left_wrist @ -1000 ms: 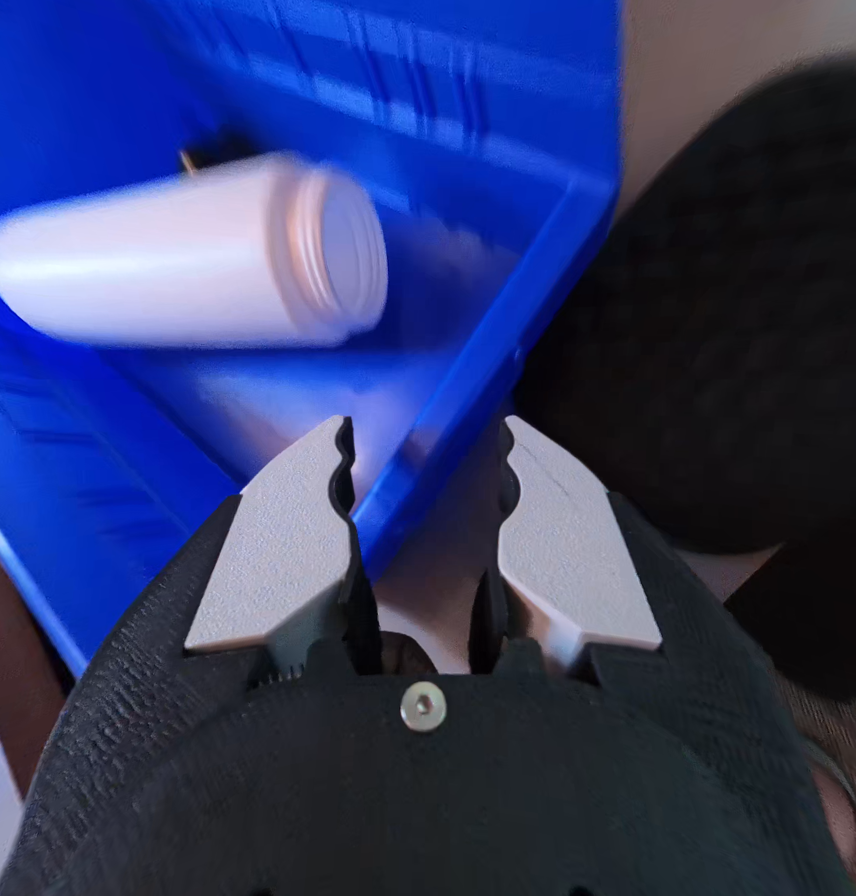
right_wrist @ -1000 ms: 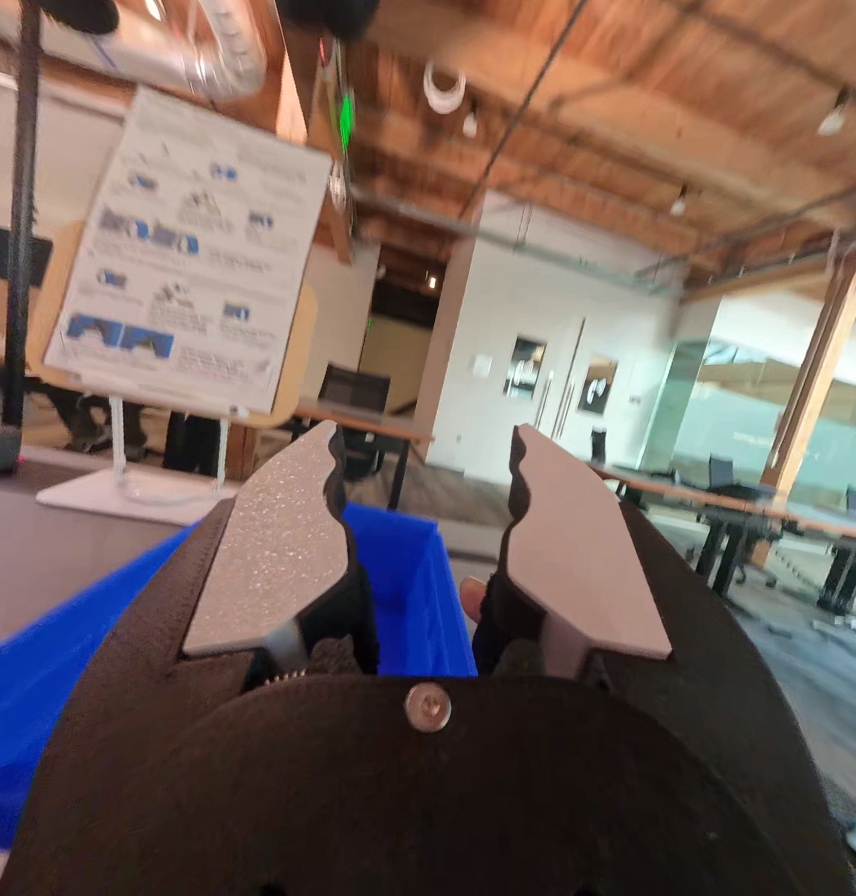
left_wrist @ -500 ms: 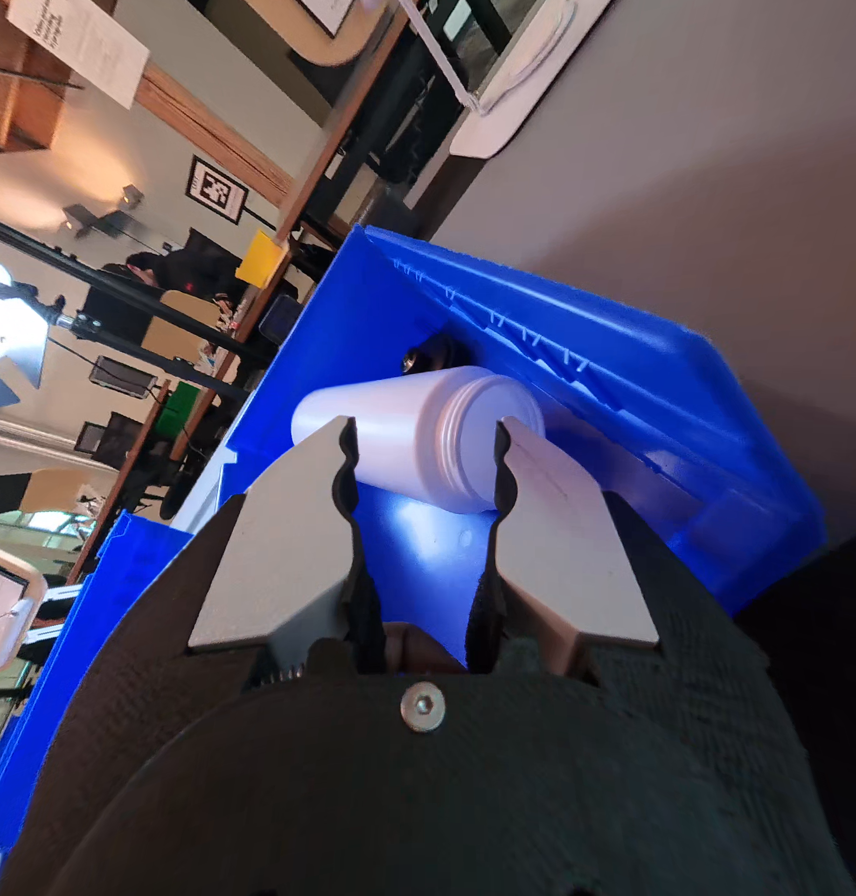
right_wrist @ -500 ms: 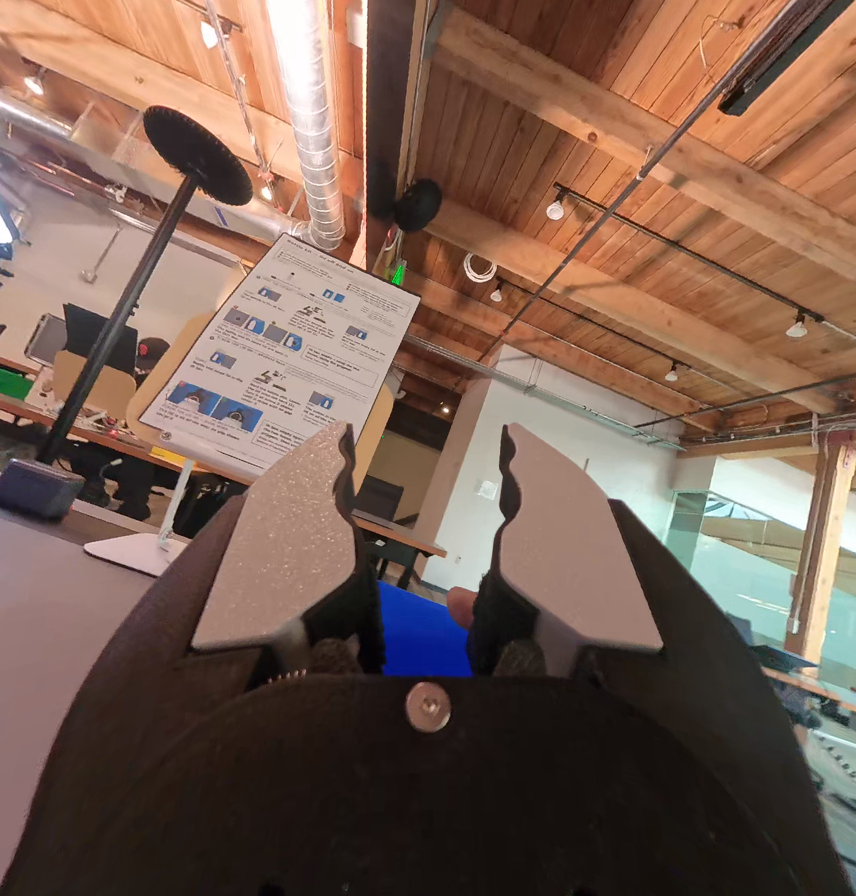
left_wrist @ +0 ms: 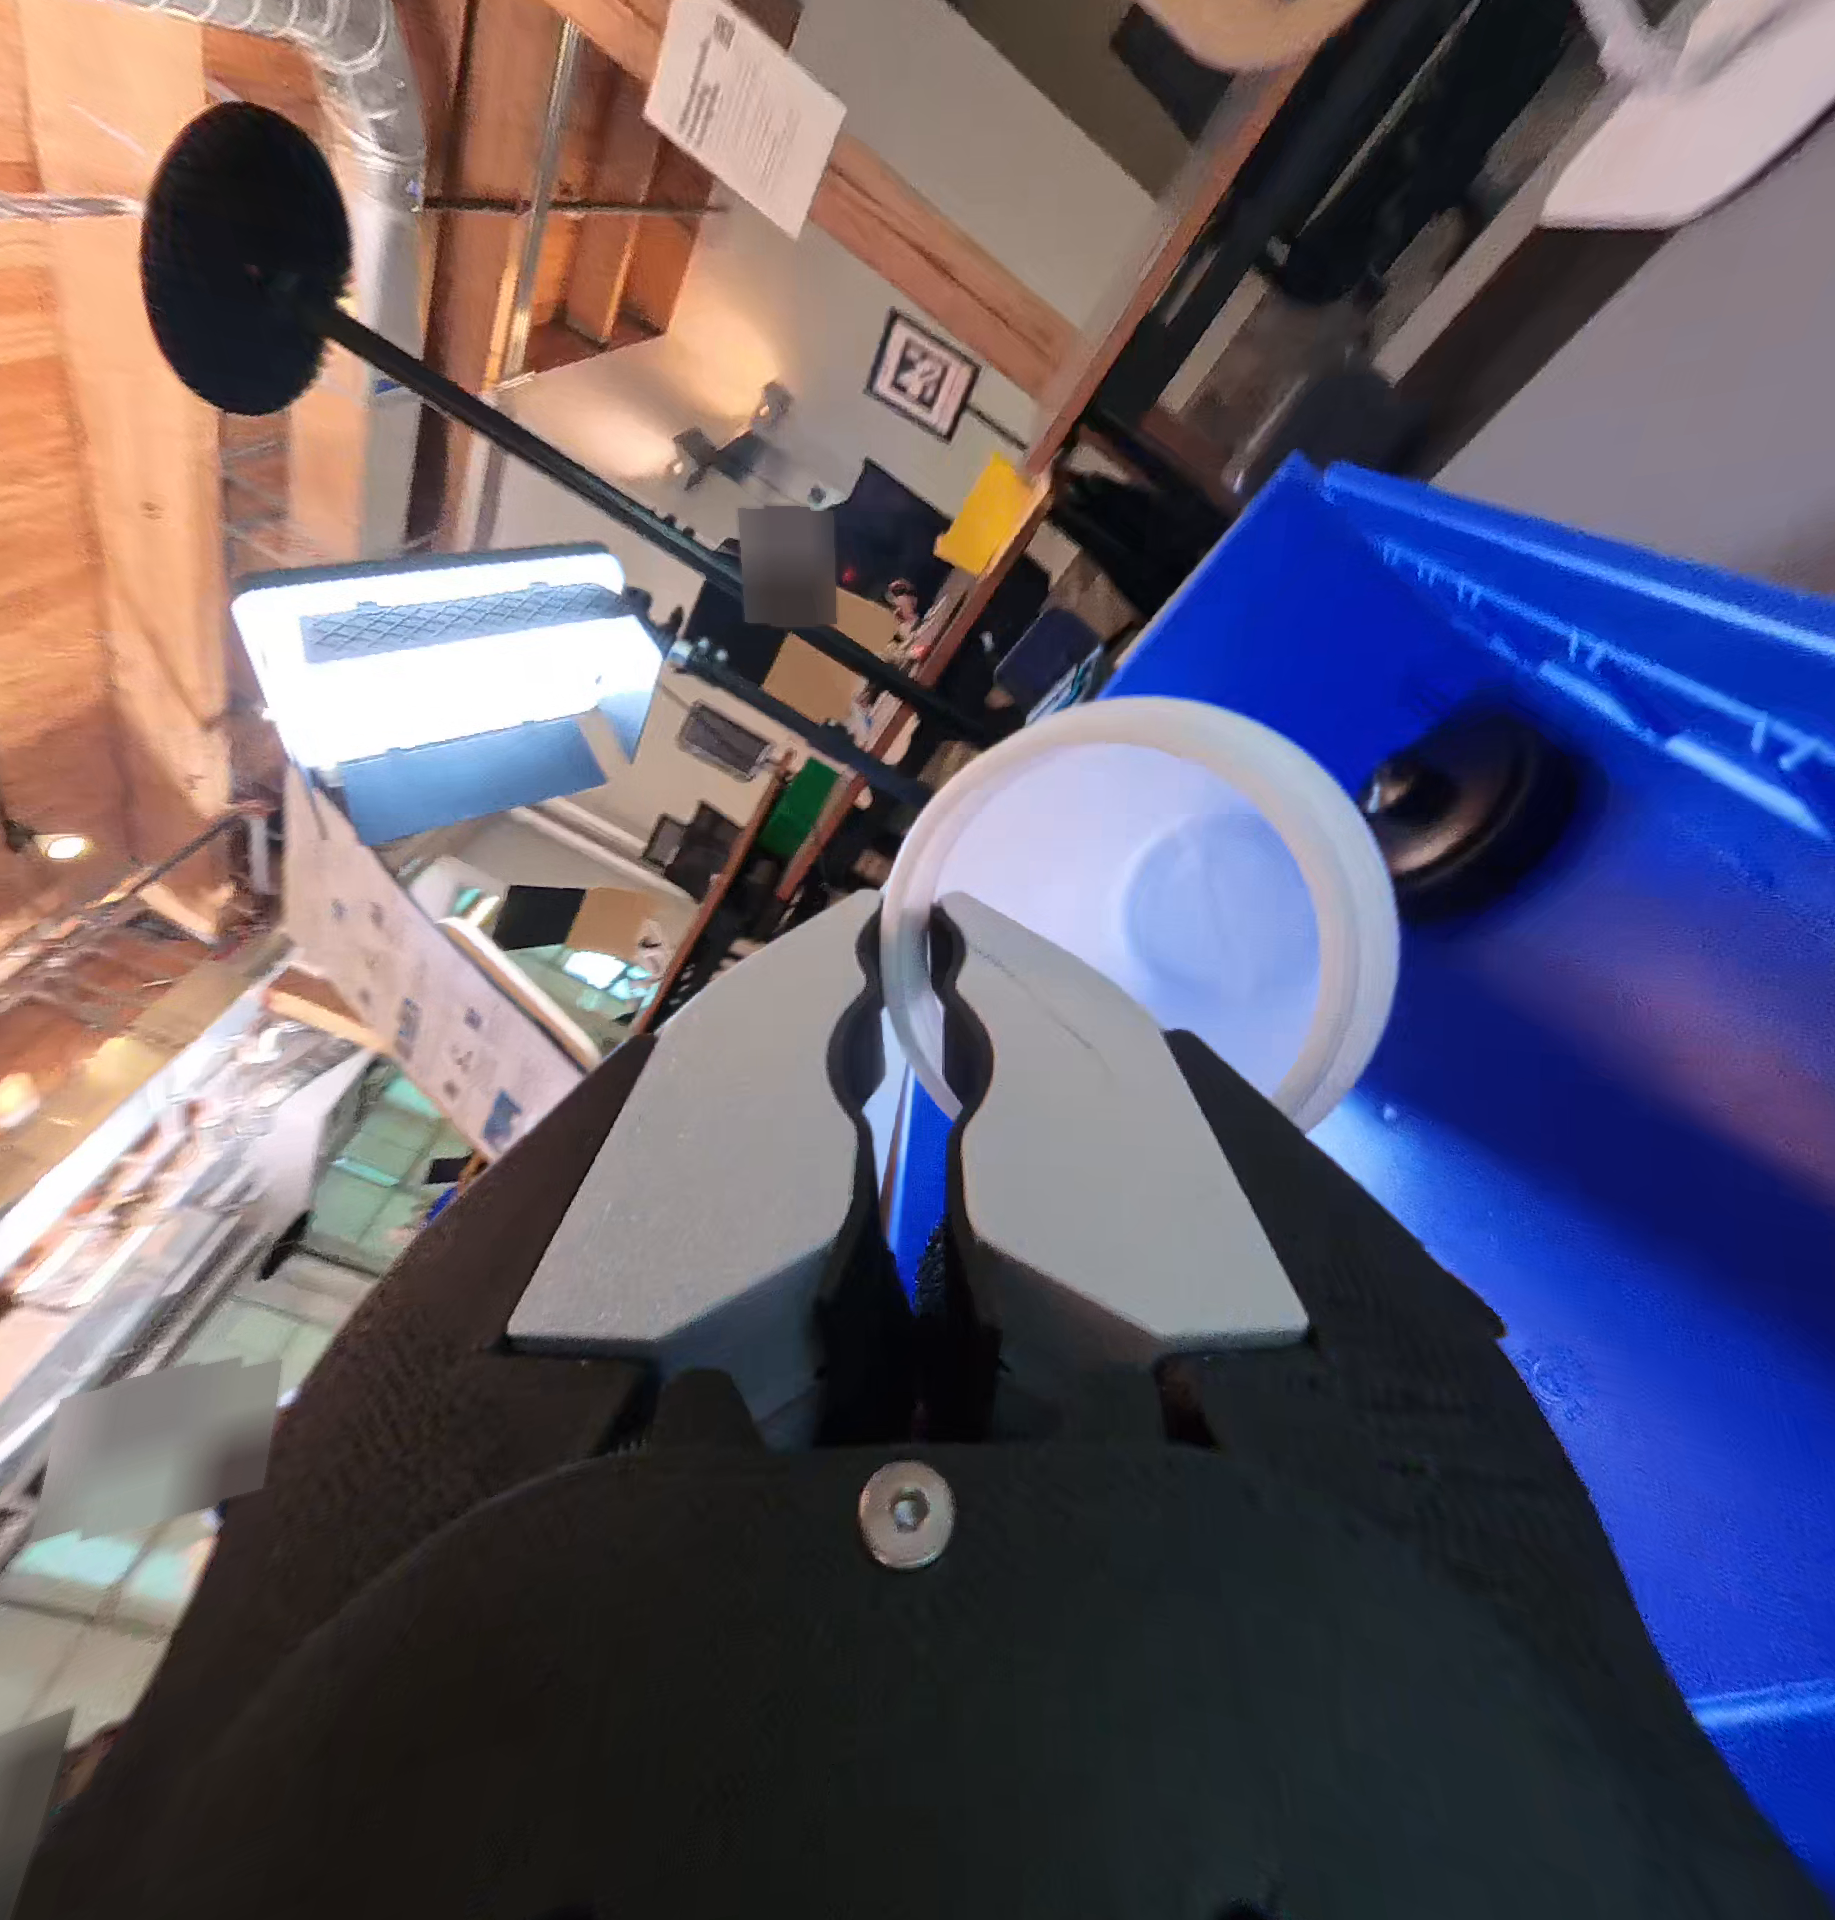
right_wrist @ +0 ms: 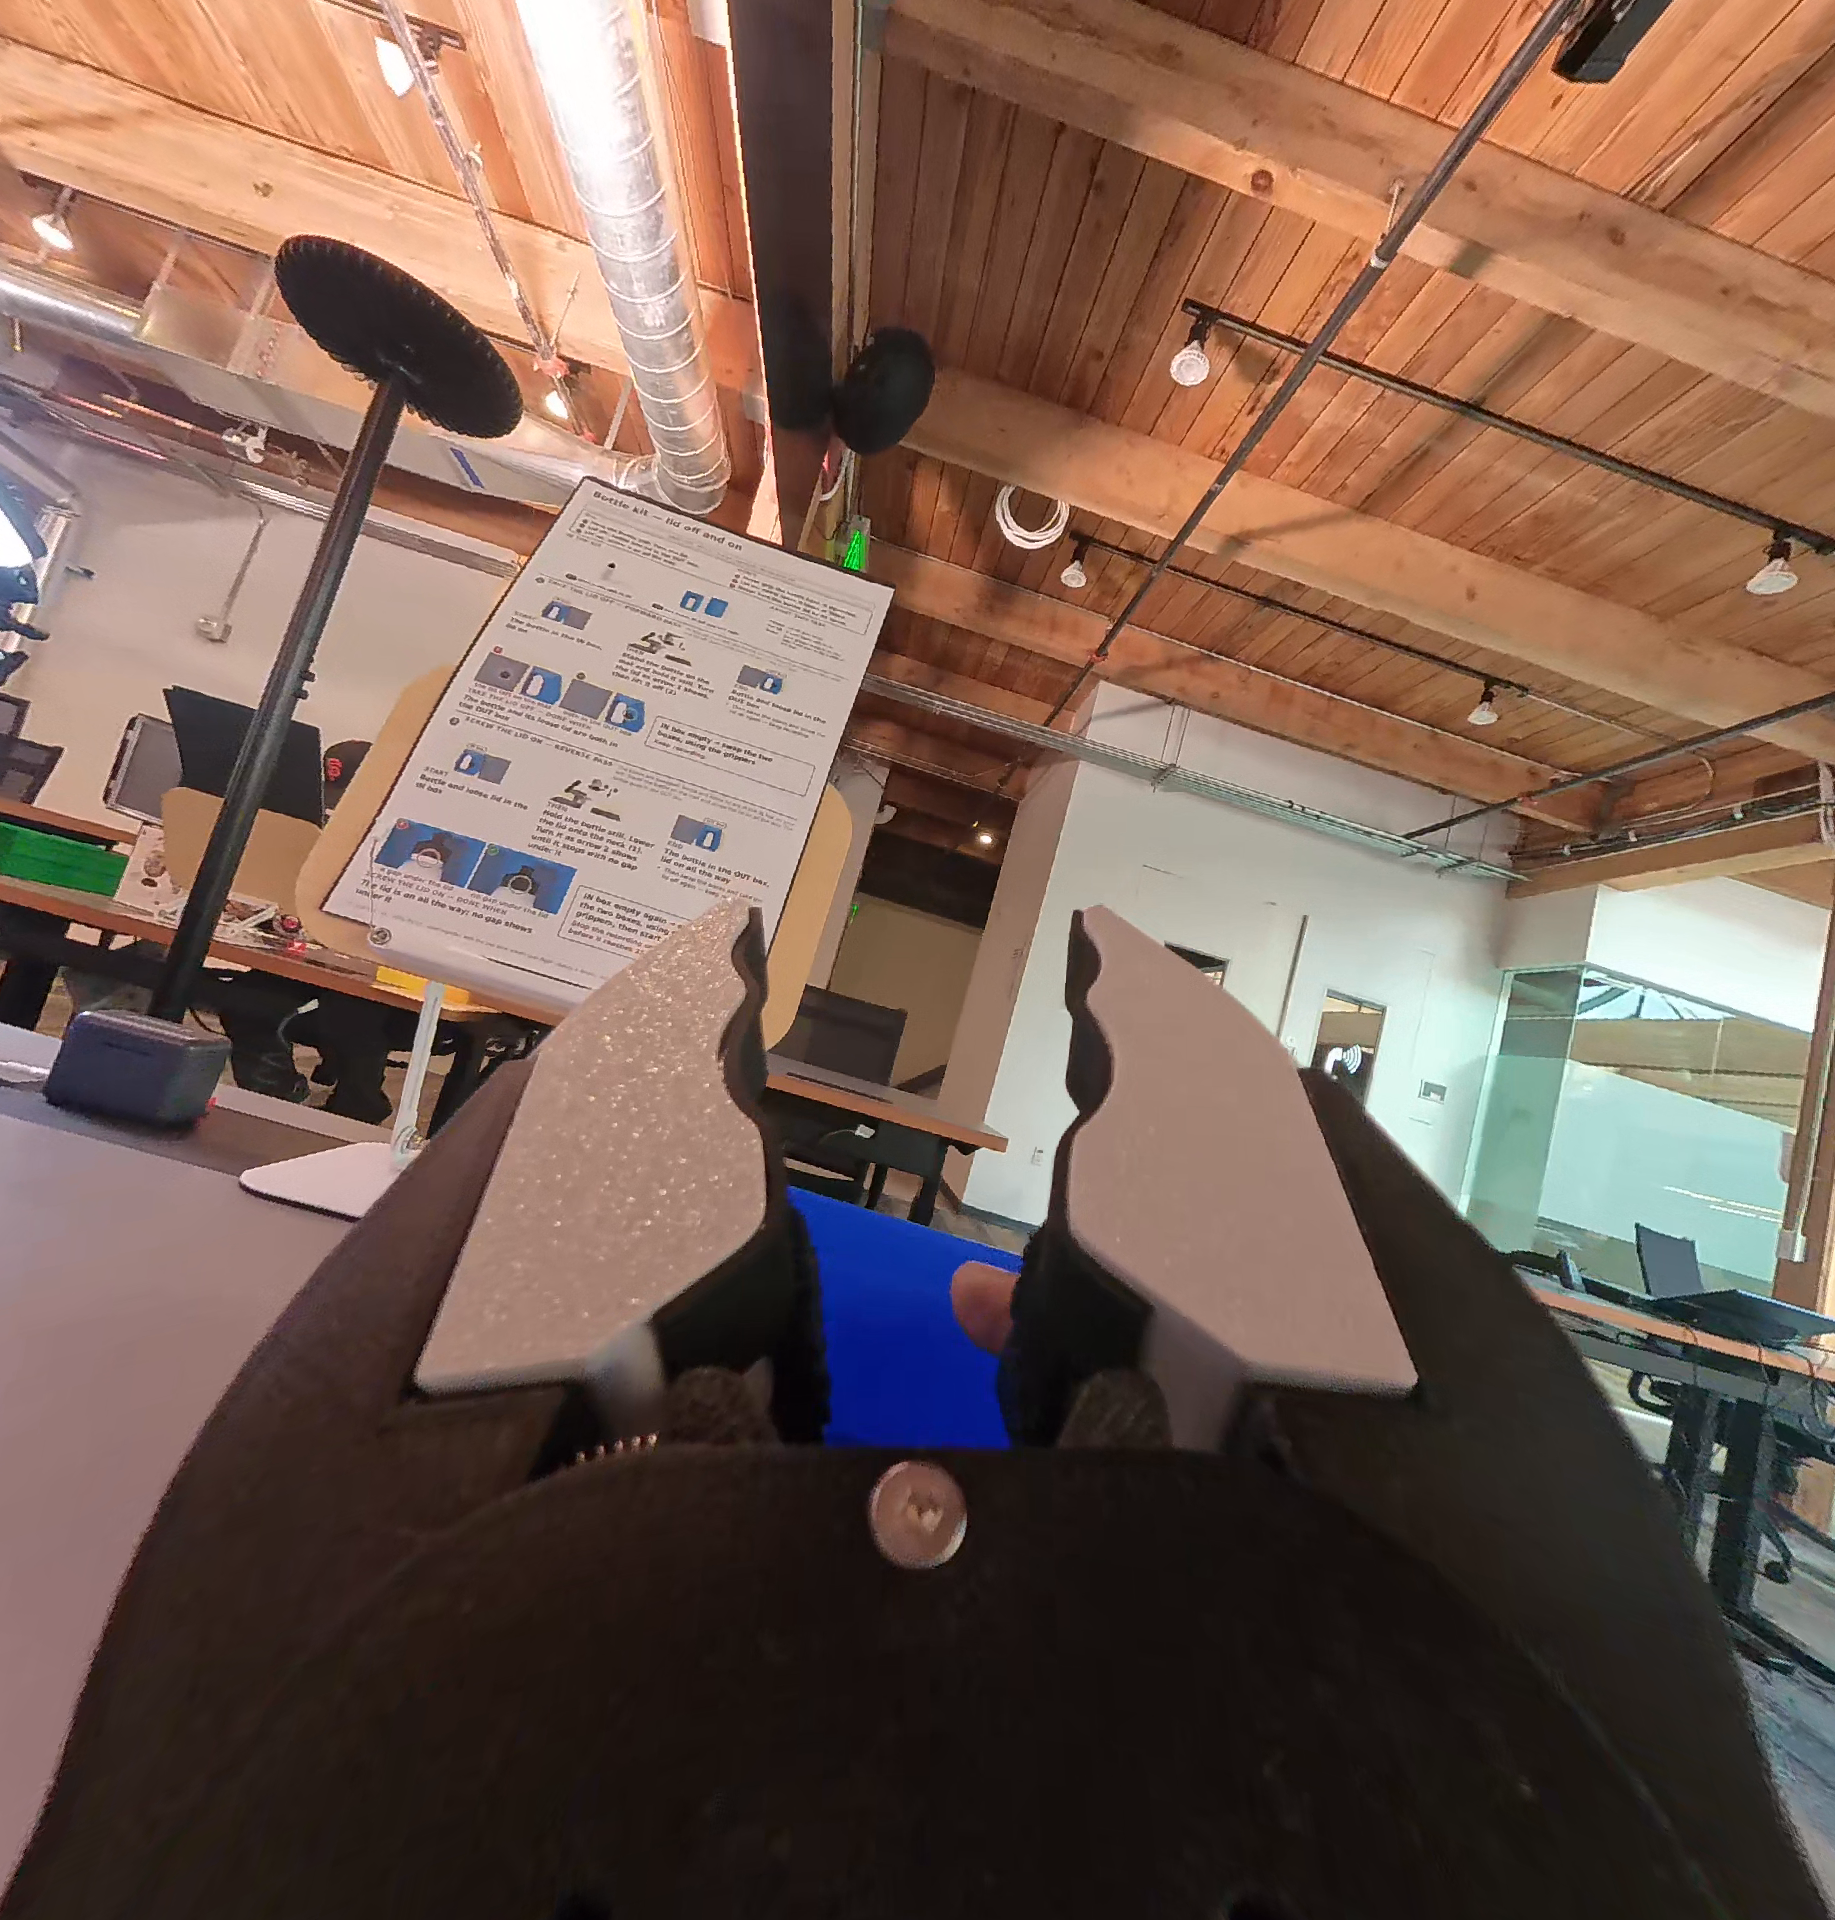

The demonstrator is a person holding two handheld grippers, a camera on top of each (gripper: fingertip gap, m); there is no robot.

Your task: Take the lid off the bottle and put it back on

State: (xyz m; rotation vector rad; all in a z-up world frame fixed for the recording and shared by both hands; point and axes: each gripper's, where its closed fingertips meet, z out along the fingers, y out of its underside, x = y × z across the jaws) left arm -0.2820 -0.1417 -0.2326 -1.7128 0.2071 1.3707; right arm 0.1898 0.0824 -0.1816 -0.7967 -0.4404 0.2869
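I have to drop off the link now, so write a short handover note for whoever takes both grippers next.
Left gripper: shut on the rim of the open white bottle, one finger inside its mouth, held over the blue bin.
Right gripper: open, empty, pointing up at the room.
Black lid: lying in the bin, behind the bottle.
Done: lid is off.
Left: pick up the lid with the right gripper and put it back on.

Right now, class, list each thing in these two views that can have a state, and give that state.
Left tool: shut on the bottle's rim.
Bottle: lid off, mouth open toward the camera, one finger inside it.
Black lid: loose in the blue bin.
Right tool: open, holding nothing, pointing up toward the room.
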